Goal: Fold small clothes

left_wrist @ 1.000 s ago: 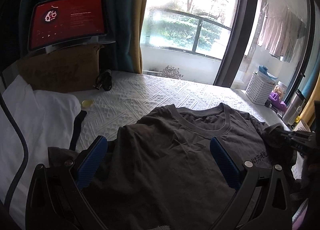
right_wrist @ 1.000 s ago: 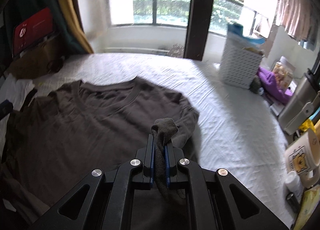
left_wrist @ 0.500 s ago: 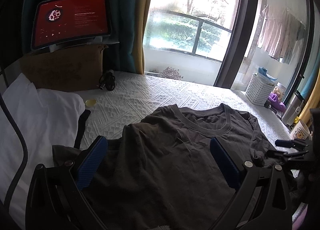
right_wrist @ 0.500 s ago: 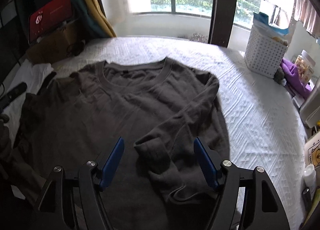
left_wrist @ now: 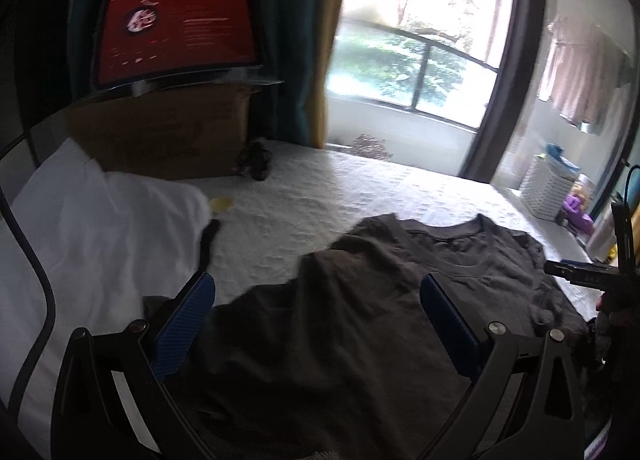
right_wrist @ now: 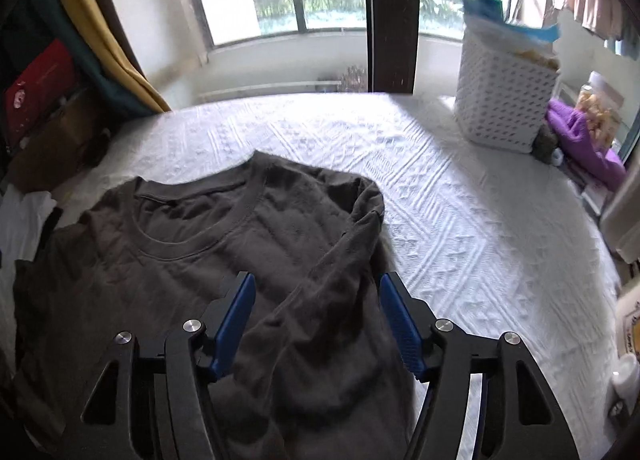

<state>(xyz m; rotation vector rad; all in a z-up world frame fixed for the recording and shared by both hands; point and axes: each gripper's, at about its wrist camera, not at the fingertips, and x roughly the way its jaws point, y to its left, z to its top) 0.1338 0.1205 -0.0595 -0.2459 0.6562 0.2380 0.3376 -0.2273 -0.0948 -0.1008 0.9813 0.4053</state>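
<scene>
A dark grey long-sleeved shirt (right_wrist: pixel 192 260) lies face up on the white bedspread (right_wrist: pixel 460 220), collar away from me. Its right sleeve (right_wrist: pixel 332 292) is folded in over the body. My right gripper (right_wrist: pixel 318 320) is open and empty, jaws either side of that sleeve, just above it. In the left wrist view the same shirt (left_wrist: pixel 360 320) fills the near middle. My left gripper (left_wrist: pixel 316 316) is open and empty above the shirt's left side, where the cloth is bunched. The right gripper's tip (left_wrist: pixel 580 276) shows at the right edge.
A white perforated basket (right_wrist: pixel 504 100) and purple items (right_wrist: pixel 584 140) stand at the bed's right edge. A white garment (left_wrist: pixel 92 228), a cardboard box (left_wrist: pixel 168 132) and a red-screened monitor (left_wrist: pixel 176 36) are at the left. Window behind.
My right gripper opened and let go of the sleeve, which now lies across the shirt's body. It then drew back low over it. My left gripper swung leftward, still open.
</scene>
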